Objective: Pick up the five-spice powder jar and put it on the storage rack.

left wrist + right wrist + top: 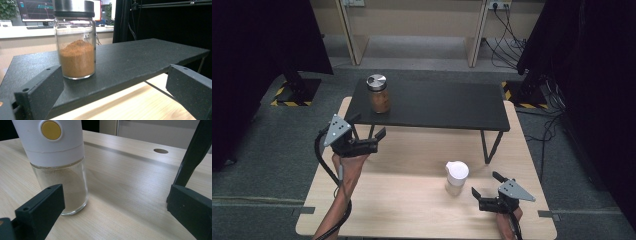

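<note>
Left hand-held gripper (371,133) agape near jar (378,93) | right hand-held gripper (484,183) agape near shaker (456,177)

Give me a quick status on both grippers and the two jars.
Left gripper open, short of the spice jar on the black shelf. Right gripper open beside the white-capped jar, not touching. Nothing in the way.

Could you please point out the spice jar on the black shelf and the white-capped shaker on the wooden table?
spice jar (379,98), high view, on its glass body.
white-capped shaker (456,171), high view, on its white cap.
</note>
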{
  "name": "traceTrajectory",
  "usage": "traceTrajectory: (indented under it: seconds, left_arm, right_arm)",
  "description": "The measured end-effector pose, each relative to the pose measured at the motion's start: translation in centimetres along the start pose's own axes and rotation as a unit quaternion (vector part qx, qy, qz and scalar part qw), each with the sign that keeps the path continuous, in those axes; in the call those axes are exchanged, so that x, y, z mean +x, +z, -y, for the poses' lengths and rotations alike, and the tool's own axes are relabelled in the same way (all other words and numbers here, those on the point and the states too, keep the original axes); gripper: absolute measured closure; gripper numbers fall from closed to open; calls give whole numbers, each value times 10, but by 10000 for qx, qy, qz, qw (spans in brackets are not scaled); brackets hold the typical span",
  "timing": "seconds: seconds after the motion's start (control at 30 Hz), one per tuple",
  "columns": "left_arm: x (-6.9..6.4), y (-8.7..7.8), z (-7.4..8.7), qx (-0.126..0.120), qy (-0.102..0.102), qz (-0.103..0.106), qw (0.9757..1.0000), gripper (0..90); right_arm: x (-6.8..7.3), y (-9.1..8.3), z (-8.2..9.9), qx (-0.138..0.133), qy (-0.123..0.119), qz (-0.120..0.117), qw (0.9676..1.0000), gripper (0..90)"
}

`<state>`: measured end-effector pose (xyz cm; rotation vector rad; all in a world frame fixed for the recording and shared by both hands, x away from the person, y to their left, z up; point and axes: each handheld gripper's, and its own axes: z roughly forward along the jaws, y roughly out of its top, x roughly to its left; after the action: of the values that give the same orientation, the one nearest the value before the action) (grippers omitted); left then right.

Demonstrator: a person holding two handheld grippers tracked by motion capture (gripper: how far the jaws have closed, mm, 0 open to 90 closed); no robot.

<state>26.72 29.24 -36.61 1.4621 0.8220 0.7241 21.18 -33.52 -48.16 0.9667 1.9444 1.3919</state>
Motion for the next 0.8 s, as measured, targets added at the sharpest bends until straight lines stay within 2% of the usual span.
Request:
traceTrajectory:
  seconds: [0.2,0.3,0.33,0.37,0.43,0.47,0.53,0.6,0.73,0.8]
  left_arm:
    - [-7,-6,26,-57,127,181,9997,10]
    - [-11,-7,38,2,237,285,9993,10]
    - [-11,-7,38,2,237,285,9993,10]
    - [-12,-8,46,79,202,377,9991,10]
    - [-13,-8,50,113,199,405,9989,10]
    - [-15,-9,58,203,240,446,9985,10]
    - [-17,-10,61,263,240,456,9983,11]
    - [-19,-13,74,286,194,510,9981,12]
    - [-20,-16,87,381,180,529,9977,14]
    - [-19,-17,95,462,95,538,9974,14]
  right_arm:
    - [0,0,0,3,-16,-1,10000,14]
    - [0,0,0,6,-21,0,10000,14]
    - [0,0,0,6,-21,0,10000,14]
    - [1,0,0,11,-25,2,10000,14]
    - [1,0,0,15,-27,8,10000,14]
    - [1,0,0,8,-28,7,10000,14]
    - [1,0,0,9,-28,7,10000,14]
    - [1,0,-1,14,-37,11,10000,14]
    - [1,0,0,12,-28,9,10000,14]
    - [1,0,0,10,-36,10,10000,14]
